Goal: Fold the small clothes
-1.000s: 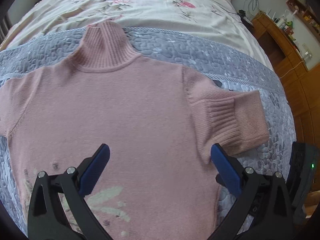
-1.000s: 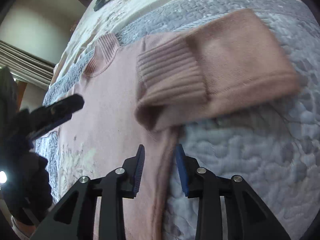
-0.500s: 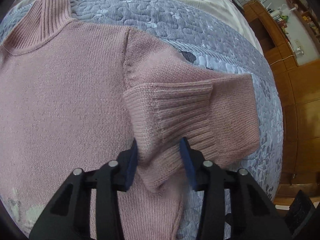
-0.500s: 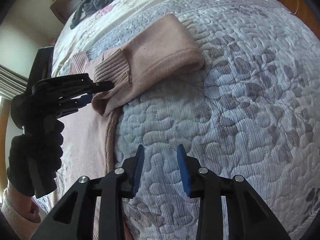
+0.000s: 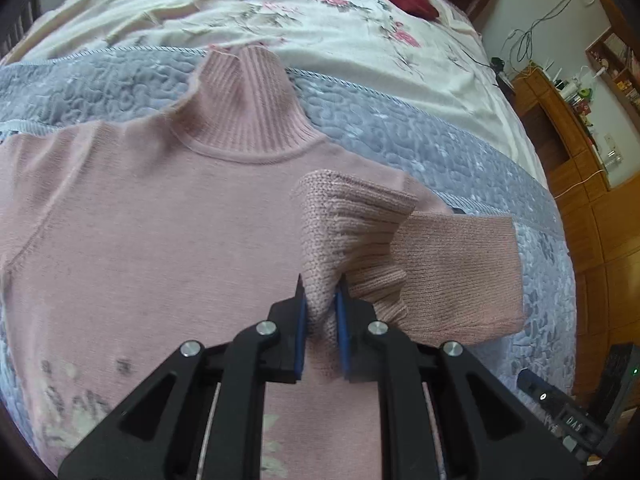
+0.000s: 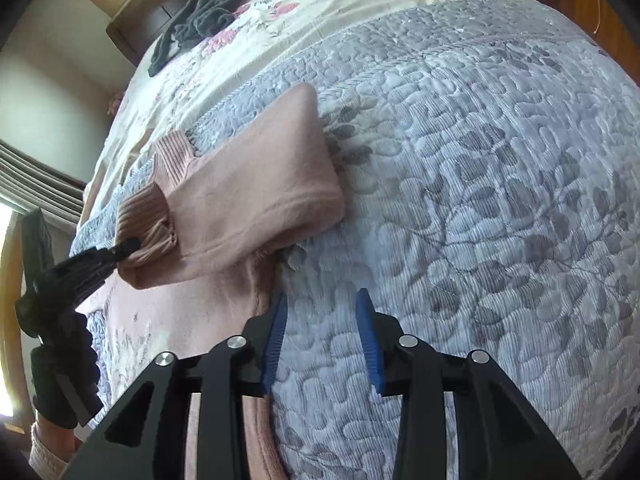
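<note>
Left wrist view: my left gripper [image 5: 321,312], half a second ago merely straddling the ribbed cuff [image 5: 344,232] of the pink sweater [image 5: 160,240], now pinches it lifted ahead; right wrist view: my right gripper [image 6: 320,320], unclenched, hovers over grey quilt [image 6: 480,200], sweater to its left.

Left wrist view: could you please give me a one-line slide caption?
Left gripper pinches the ribbed cuff of a pink sweater, lifting it over the grey quilt.

Ribbed knit sweater [image 5: 160,240], quilted cloth bedspread [image 6: 480,200]
</note>
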Demonstrator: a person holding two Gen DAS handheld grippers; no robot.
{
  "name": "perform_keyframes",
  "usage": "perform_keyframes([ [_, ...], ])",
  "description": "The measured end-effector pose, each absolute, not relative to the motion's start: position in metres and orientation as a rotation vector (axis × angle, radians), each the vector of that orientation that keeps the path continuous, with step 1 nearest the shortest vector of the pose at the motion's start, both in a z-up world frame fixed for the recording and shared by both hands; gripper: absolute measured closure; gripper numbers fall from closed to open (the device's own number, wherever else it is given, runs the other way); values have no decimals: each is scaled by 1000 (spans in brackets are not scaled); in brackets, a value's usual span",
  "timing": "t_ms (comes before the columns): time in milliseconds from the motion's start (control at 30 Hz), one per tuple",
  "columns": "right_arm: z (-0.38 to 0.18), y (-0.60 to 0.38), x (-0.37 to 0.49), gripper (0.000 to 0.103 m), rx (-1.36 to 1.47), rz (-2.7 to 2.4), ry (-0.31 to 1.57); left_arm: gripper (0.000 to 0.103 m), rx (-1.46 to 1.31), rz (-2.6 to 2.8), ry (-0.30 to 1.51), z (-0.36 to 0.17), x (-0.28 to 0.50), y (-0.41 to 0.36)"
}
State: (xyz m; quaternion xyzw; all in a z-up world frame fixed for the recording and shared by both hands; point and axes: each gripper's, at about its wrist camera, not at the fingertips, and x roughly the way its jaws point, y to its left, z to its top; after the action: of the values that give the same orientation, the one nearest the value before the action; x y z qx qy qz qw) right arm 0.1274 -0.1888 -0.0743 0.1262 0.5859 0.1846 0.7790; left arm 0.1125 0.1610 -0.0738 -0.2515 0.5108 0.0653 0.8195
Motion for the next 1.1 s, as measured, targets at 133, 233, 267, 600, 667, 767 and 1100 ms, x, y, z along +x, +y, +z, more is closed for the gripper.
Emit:
perform_keyframes([
  [133,-78,-169,156,58,320,404,1277,92,-512,198,1085,-73,107,200],
  [233,-86,-151,177,54,346,422,1306,92,-519,218,1087,-76,103,221],
  [267,-90,-146,183,54,353,426,1315,92,-513,223,1087,-76,103,224],
  [600,-136,-107,196,75,293,385,1451,92,-512,302,1120,-103,96,263],
  [667,-139,-104,193,75,264,376,1441,91,-508,303,1149,-118,96,268],
  [767,-140,-102,194,75,236,369,1440,86,-530,302,1162,-131,91,275],
  [1100,-79,-88,173,62,82,347,1263,64,-424,361,1059,-80,50,281],
])
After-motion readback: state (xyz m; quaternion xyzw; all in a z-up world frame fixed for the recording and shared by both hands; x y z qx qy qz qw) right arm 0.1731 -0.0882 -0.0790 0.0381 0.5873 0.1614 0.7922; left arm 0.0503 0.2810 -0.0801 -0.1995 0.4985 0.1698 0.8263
